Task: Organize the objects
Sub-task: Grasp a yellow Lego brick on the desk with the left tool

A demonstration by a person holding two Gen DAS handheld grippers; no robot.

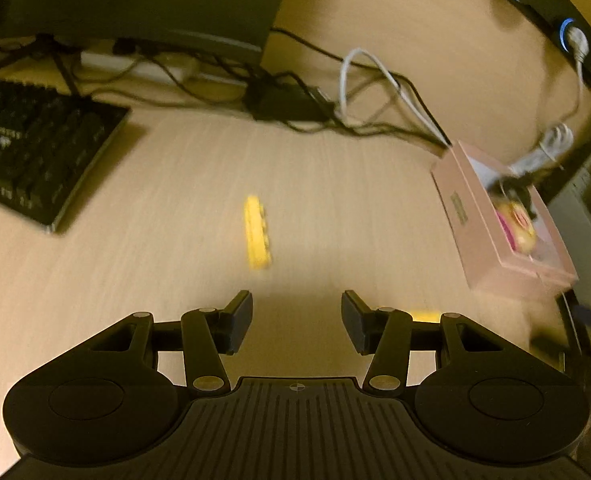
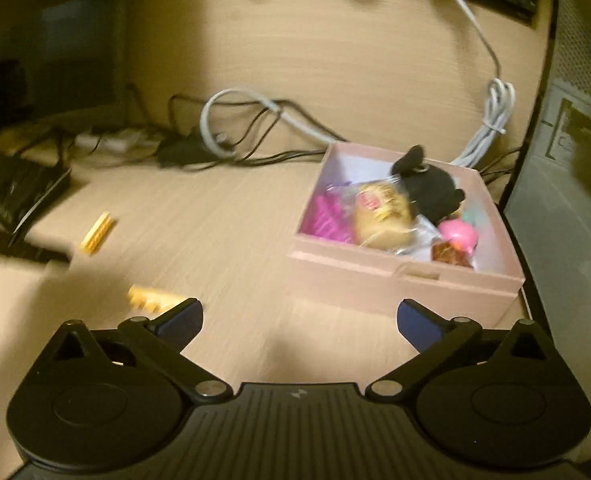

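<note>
1. The left tongs point(image 1: 297, 322) stand partly apart with nothing between them; the right tongs point(image 2: 300, 322) are spread wide and empty above the desk point(image 2: 235, 220).
2. A second yellow block point(image 2: 151, 298) lies just beside the right tongs' left finger; a careless sweep could, I judge, knock it away.
3. Ahead of the left tongs lies the yellow studded block point(image 1: 258, 232), long and narrow, lying alone on the desk. A skewed grip might spin it out.
4. Farther right sits the pink box point(image 2: 395, 276), already holding a black plush point(image 2: 427, 188), a wrapped snack point(image 2: 383, 216) and pink items; crowding could make a dropped block bounce out.
5. Tangled cables point(image 1: 335, 92) lie beyond.
</note>
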